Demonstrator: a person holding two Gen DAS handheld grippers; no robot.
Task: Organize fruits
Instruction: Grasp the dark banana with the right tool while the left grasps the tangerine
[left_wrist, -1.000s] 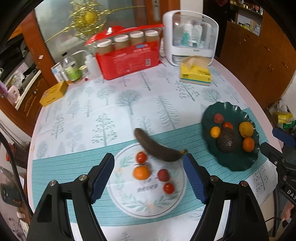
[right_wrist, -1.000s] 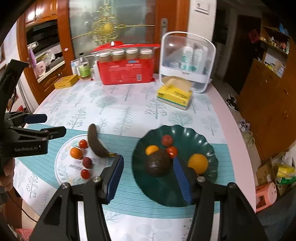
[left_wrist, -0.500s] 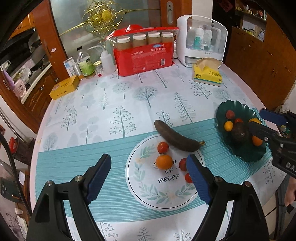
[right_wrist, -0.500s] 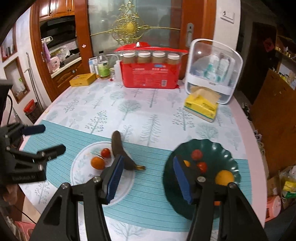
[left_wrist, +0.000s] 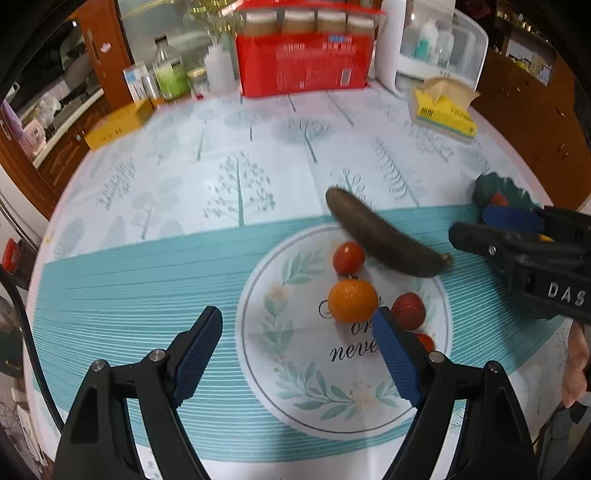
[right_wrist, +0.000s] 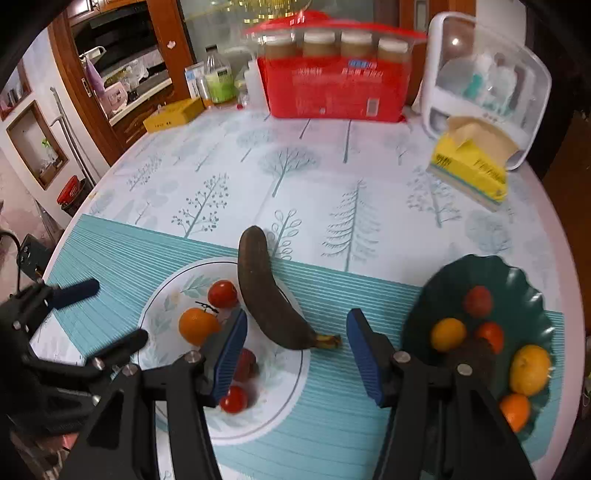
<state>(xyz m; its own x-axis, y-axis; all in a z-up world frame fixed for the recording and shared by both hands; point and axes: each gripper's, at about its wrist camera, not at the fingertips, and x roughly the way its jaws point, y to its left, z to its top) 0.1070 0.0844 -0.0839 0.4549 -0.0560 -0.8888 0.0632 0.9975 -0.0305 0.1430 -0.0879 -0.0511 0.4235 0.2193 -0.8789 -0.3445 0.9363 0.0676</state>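
Observation:
A white floral plate holds an orange, a red tomato and other small red fruits. A blackened banana lies across its far rim. A dark green plate at the right holds several fruits. My left gripper is open and empty above the white plate's near left part. My right gripper is open and empty, its jaws either side of the banana's stem end.
At the table's back stand a red box of jars, a white storage case, a yellow tissue pack, bottles and a yellow box. The table edge curves near on the left and right.
Both grippers have moved left and closer to the table. The right gripper went from over the green plate to the banana's stem end. Both stay open.

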